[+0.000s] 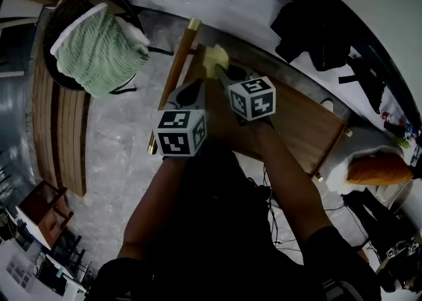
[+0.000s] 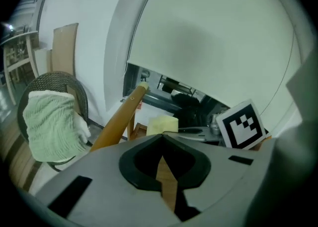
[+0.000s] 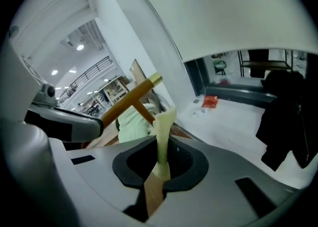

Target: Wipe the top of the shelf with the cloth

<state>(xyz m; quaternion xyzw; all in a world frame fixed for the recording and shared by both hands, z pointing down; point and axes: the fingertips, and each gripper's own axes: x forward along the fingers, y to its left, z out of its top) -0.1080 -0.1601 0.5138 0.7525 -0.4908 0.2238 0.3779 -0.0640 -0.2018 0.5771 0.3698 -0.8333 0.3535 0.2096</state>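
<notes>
- Closest to us, our left tongs are closed on nothing, and only the brown wood below shows through the slit between them. We judge that they hang just left of the working hand to be out of the way, since a wipe needs one tool.
- Just beyond and to the right, our right tongs are clamped on the cloth. It is a pale yellow piece pinched along a fold, so a strip of it stands up past the tips. With so narrow a hold, we would need to press it flat for it to clean well.
- The cloth is at the far left end of the shelf, close to the brass-capped rail that bounds that end. We cannot tell whether it is touching the wood. Starting at a corner makes sense to us, because strokes can then run rightward along the plank.
- Most of the top lies bare to the right, so we judge the wiping barely begun.
- Farther left stands a chair draped with a green knitted throw, well apart from the shelf.
- Farthest off, dark clothing lies on a white surface.
</notes>
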